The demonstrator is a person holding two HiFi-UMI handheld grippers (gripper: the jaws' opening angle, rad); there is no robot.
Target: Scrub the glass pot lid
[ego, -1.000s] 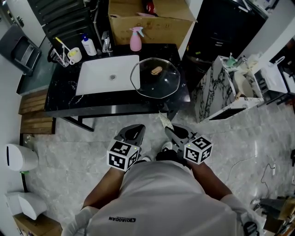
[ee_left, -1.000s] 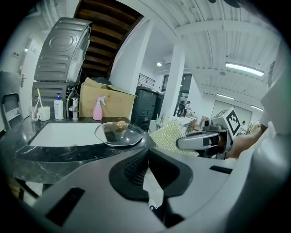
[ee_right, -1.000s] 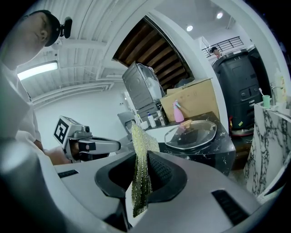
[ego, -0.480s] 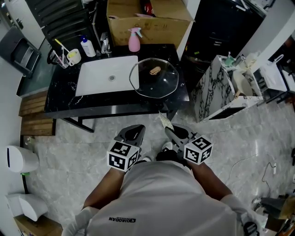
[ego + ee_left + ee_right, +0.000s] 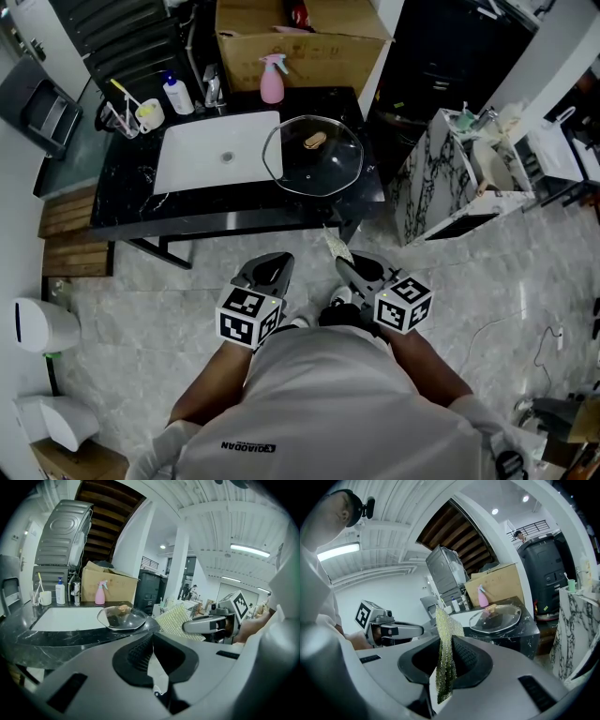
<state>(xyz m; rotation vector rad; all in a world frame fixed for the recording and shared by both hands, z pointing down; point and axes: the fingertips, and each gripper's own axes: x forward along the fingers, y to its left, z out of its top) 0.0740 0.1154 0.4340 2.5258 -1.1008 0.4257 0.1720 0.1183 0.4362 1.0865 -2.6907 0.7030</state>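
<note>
The lid [image 5: 314, 156] lies flat on the black counter [image 5: 141, 211], knob up, in the upper middle of the head view, its left rim just over the right edge of the white sink [image 5: 217, 150]. Over the last second almost nothing has changed. The lid and counter sit a touch higher in the frame, which reads as a small tilt of the head, not a step. Nothing on the counter has been moved.

Both grippers hang at the lower middle of the frame, close to the person's body and well apart from the counter, in the same places as a second ago. The right gripper [image 5: 349, 265] is clamped on a yellow-green mesh pad [image 5: 334, 246], which stands up from between its jaws. Its own view shows the pad [image 5: 446, 658] pinched edge-on, with the lid [image 5: 496, 618] far off at centre right. The left gripper [image 5: 270, 262] has its jaws together on nothing, and in its view the lid [image 5: 123, 618] is at centre left.

So scrubbing has not begun. The tool is in hand, but the approach to the counter is yet to come, as I judge it.
</note>
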